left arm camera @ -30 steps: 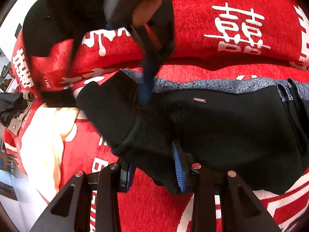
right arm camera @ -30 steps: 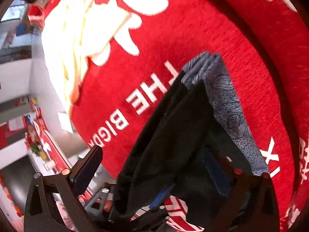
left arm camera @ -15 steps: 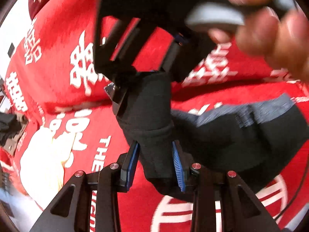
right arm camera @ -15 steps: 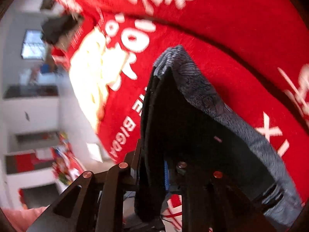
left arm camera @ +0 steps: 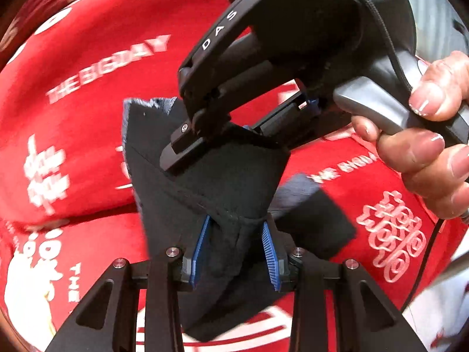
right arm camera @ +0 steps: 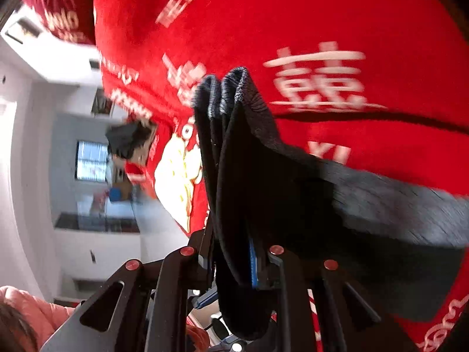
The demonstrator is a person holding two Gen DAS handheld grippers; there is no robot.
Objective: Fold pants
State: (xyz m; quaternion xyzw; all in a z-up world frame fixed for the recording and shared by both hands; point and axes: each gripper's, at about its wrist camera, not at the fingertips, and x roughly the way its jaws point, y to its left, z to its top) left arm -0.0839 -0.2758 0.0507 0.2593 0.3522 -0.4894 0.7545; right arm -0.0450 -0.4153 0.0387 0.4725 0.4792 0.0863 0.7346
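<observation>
Red printed cloth (left arm camera: pixel 96 135), cream garment (right arm camera: pixel 176 176) lying on it

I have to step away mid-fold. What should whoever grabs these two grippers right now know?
Left gripper: shut on a bunched fold of the black pants.
Right gripper: jaws have just closed; shut on the pants near the grey waistband.
Pants: lifted off the red cloth, hanging between both grippers.
Done: both ends picked up.
Left: probably lay one half over the other, set down and smooth.
</observation>
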